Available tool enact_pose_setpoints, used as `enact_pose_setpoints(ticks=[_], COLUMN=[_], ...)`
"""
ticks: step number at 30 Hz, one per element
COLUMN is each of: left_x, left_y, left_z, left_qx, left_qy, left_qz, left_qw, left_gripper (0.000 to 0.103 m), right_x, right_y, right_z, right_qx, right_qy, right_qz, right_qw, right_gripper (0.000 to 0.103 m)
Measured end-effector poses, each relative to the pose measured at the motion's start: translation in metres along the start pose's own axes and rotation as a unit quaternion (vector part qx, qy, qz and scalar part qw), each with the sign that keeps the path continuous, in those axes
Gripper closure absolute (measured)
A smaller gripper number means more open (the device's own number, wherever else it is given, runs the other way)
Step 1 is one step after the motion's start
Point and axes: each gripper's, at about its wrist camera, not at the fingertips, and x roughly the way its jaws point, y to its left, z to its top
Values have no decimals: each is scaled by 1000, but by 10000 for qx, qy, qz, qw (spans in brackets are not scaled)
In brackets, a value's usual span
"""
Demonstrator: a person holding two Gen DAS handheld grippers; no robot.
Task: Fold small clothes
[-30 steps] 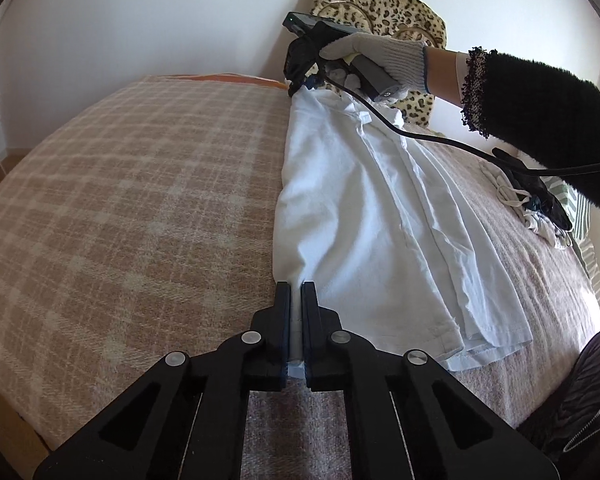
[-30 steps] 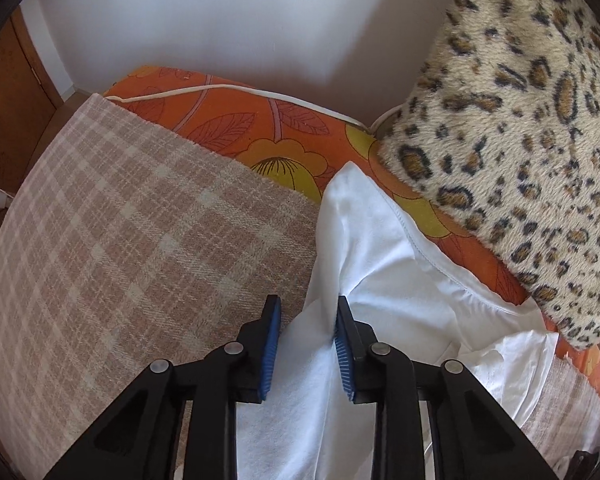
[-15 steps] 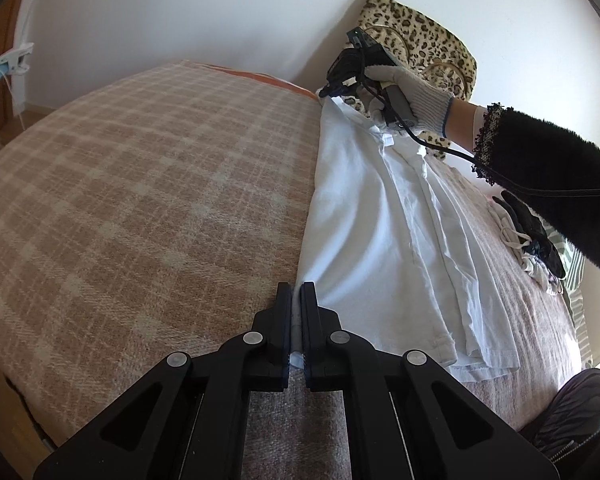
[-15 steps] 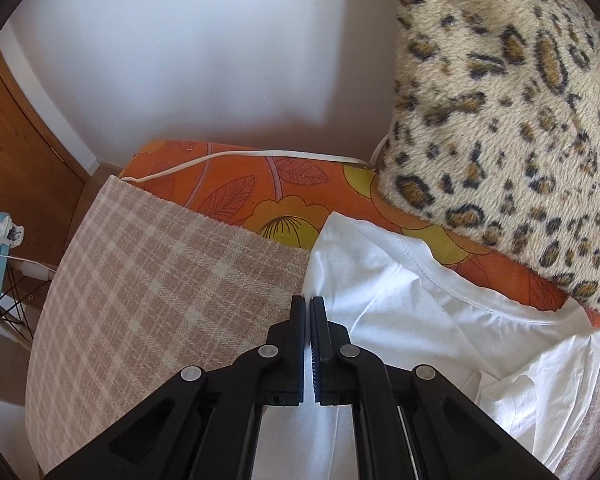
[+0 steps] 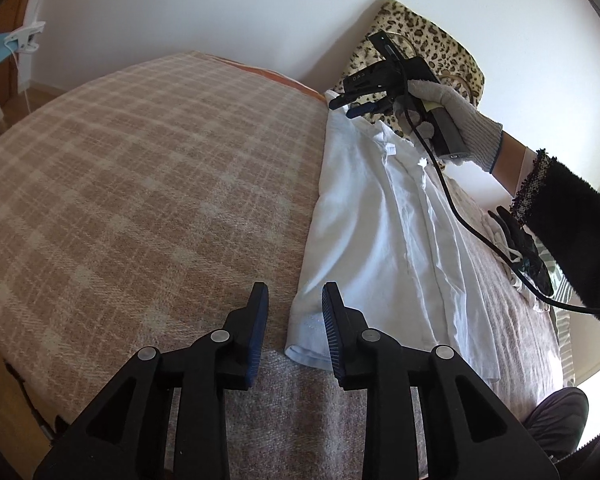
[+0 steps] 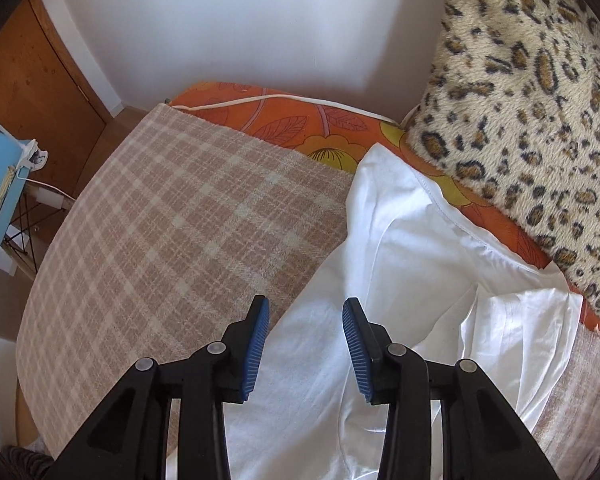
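The white cotton button-front shirt (image 5: 384, 240) lies folded into a long narrow strip on the beige-and-cream plaid woven blanket (image 5: 148, 200), its long axis running from the hem at lower centre of the left wrist view up to the collar at upper right. The left gripper (image 5: 294, 312) hovers at the hem end with its blue-padded jaws spread apart, the folded hem corner lying just ahead and between them, gripping nothing. The right gripper (image 6: 305, 330), held in a grey knitted glove (image 5: 456, 112), hangs over the collar end; in its own view the jaws are likewise spread wide with white cloth beneath them but not pinched. Each tool is thus nearest one end of the strip, so a further fold along its length would probably mean bringing one end toward the other. Beyond the collar, at the right of the right wrist view, stands a leopard-print plush cushion (image 6: 540, 100) on an orange floral sheet (image 6: 300, 120).
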Motion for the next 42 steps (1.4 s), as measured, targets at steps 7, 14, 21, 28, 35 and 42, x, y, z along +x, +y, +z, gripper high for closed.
enact_pose_setpoints(ticks=[7,14,21,28,35,42], left_x=[-1,-2,35,66,67,59], left_y=[5,-25,-90,-108,-101,-101], left_z=[-1,25,4,-22,-25,-28], left_qx=[224,545,1346,1726,1544,1576], left_qy=[-191,-50,707,1171,1130,961], left_qz=[412,-563,-1288,-1106,-1202,-1259], left_qw=[9987,9969,9799,9717,9741,9747], left_gripper=[77,77,61,58,101,101], right_x=[0,-94,-109,-80,-63,-72], right_y=[-14,-43,-96,-99,-94,-72], right_z=[-12,-60,-96,-104,-101,-90], right_qx=[624,707,1077,1026,1092,861], right_qy=[-273,-959,-480,37,127,-114], right_qz=[731,634,63,-547,-628,-569], right_qw=[9950,9908,9930,9932,9920,9946], right_gripper=[58,59,58,59,101,102])
